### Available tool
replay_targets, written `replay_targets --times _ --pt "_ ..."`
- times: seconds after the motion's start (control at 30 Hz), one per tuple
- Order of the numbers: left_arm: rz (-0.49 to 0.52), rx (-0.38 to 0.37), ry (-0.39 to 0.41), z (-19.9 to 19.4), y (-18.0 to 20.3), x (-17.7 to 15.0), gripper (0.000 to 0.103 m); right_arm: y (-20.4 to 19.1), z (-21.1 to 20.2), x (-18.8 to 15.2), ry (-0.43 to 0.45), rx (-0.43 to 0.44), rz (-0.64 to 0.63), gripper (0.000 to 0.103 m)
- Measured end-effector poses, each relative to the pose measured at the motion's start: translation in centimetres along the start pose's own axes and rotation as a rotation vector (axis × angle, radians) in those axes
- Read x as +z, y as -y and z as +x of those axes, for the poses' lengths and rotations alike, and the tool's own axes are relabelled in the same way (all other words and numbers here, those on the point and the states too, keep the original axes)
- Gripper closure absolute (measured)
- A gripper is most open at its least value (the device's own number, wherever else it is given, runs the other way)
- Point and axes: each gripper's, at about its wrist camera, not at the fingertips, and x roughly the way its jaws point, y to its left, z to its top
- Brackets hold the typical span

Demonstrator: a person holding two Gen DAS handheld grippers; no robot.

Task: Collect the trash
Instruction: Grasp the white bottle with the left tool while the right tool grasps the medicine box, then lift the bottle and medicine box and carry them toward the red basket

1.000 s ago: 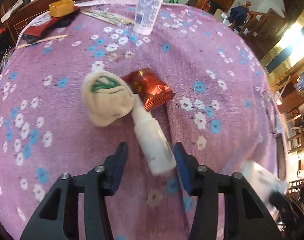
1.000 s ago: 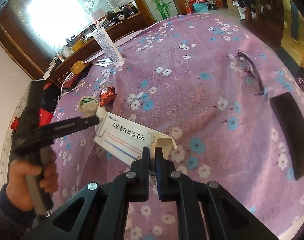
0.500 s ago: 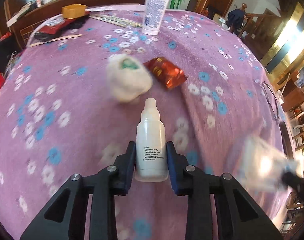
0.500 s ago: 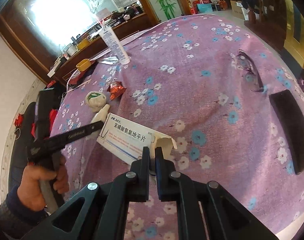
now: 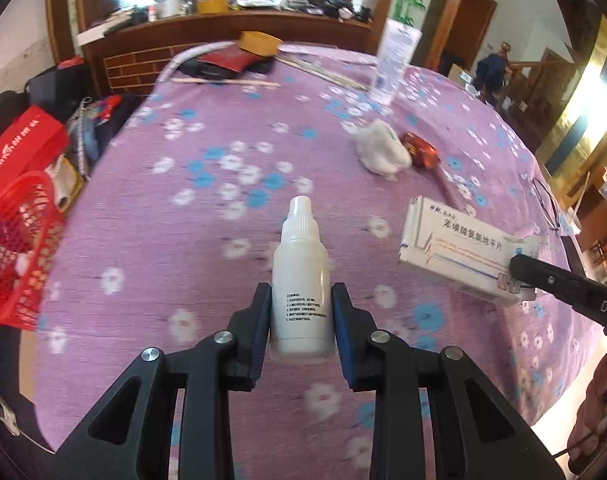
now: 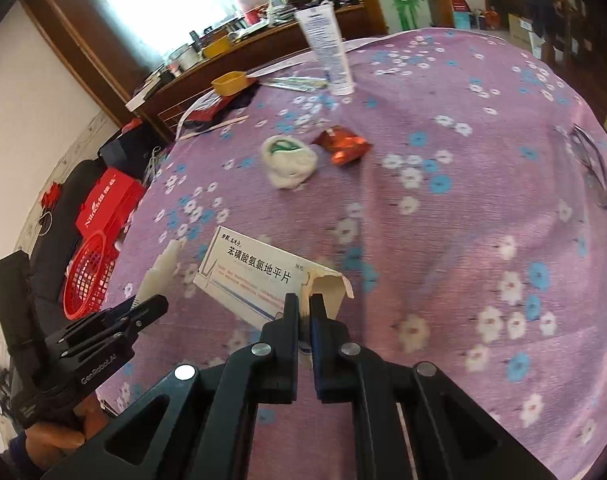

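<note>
The left gripper [image 5: 301, 312] holds the white dropper bottle [image 5: 301, 276] by its lower body, the fingers [image 5: 261, 320] pressed on both sides, cap pointing away, above the purple flowered desk [image 5: 175, 248]. The right gripper [image 6: 303, 316] is closed on the torn flap end of the medicine box [image 6: 251, 276], which hangs out to the side over the cloth. The red basket [image 5: 19, 252] stands below the desk's left edge (I judge it is the trash bin). To do this carry well, both loads should stay level and apart from each other. The box is held only by thin card, so it should travel slowly and without swinging. The crumpled tissue [image 6: 289, 162] and the red wrapper [image 6: 343, 146] lie farther back, still to collect.
</note>
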Motion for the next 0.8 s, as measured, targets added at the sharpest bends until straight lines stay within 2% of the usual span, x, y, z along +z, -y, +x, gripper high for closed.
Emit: replay_targets --times 0.3,0.8 --pt "-0.006 0.023 0.040 -2.3 -4.3 0.6 0.074 -4.8 0.9 -0.3 0.003 0.002 -0.038 0.097" --pt "0.020 0.094 0.109 -4.6 -5.6 1.7 0.074 -8.1 0.4 1.1 0.062 0.036 -0.076 0.097"
